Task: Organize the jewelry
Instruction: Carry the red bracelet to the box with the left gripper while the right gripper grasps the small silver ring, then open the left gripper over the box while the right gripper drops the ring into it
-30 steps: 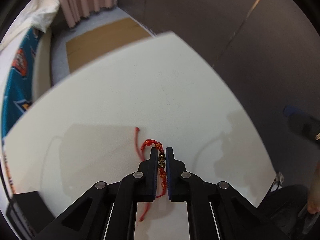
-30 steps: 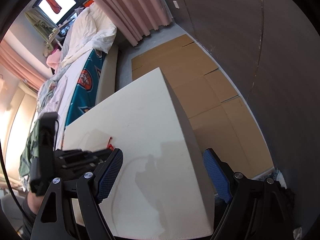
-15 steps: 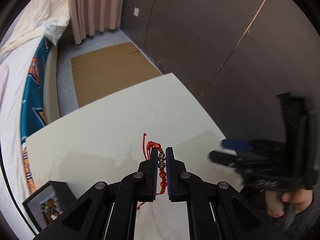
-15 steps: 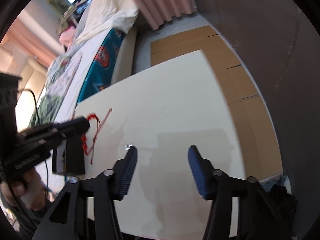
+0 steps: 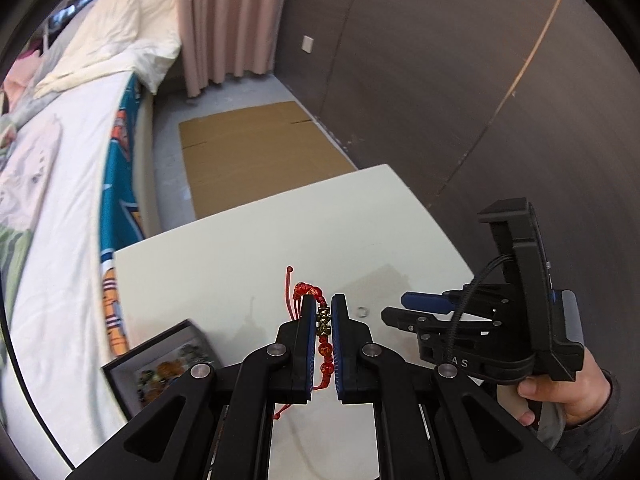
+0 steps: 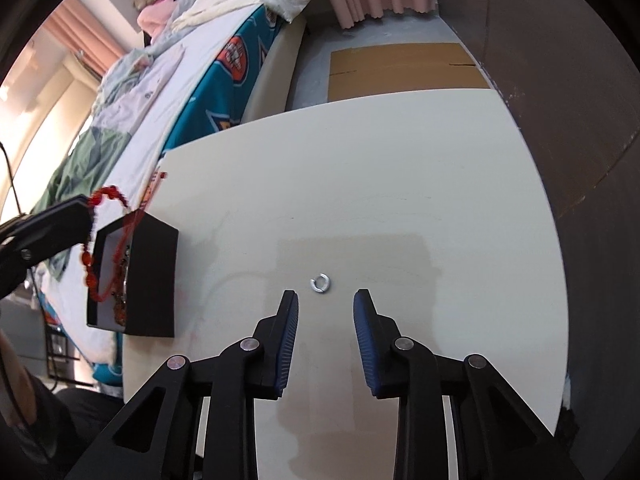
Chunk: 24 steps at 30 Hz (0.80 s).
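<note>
Here the left gripper is closed on a red bead bracelet, and it holds it in the air above the white table. The bracelet has red beads and a small gold charm, which sits between the blue pads of this gripper. The red cords hang loose from it on the left side. In the right wrist view, the same bracelet hangs from the fingers of the left gripper, just in front of the black jewelry box.

The jewelry box stands at the left edge of the table, near the corner closest to the person. It is open, and some small colored pieces lie inside it, but they are too blurred to name.

The right gripper has its jaws wide apart and holds nothing. It is low over the middle of the table. A small silver ring lies flat on the table just beyond its fingertips, in line with the gap between them and touching neither finger. In the left wrist view the ring lies between the two grippers, and the right gripper is seen from the side, with a hand around its handle.

Beyond the far edge of the table there is flat cardboard on the floor, beside a bed.
</note>
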Each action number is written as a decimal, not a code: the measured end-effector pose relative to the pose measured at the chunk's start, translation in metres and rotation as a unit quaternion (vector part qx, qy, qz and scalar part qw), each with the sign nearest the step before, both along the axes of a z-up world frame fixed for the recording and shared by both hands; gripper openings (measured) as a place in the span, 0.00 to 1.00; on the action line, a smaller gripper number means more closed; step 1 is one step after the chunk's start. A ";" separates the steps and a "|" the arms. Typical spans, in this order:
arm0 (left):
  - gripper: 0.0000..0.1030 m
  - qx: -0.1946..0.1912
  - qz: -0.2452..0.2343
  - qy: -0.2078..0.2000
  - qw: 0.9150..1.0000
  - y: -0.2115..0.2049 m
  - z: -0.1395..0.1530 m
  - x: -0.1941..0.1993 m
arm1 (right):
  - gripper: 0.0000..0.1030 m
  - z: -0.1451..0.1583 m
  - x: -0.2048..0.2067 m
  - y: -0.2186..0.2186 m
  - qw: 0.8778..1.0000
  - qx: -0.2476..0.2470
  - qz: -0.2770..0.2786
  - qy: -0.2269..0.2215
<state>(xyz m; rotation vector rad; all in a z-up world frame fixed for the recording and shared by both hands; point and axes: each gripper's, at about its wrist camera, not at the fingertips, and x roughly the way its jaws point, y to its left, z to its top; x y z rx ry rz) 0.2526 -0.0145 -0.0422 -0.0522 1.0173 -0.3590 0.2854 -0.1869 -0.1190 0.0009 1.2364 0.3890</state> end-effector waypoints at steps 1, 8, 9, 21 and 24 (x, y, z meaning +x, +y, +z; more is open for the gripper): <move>0.07 -0.001 0.006 -0.001 1.000 0.006 0.000 -0.001 | 0.29 -0.002 0.001 0.004 1.000 -0.006 0.003 -0.001; 0.07 0.004 0.038 -0.006 0.999 0.041 0.001 -0.012 | 0.28 -0.017 0.005 0.025 0.998 -0.057 0.015 0.000; 0.07 0.004 0.040 -0.006 0.999 0.044 0.001 -0.014 | 0.28 -0.018 0.005 0.027 0.998 -0.062 0.017 -0.001; 0.07 0.003 0.077 0.003 0.997 0.079 -0.005 -0.031 | 0.14 -0.028 0.000 0.040 0.991 -0.123 0.045 -0.020; 0.07 0.002 0.085 0.006 0.996 0.084 -0.007 -0.034 | 0.14 -0.016 -0.006 0.041 0.993 -0.107 0.044 -0.031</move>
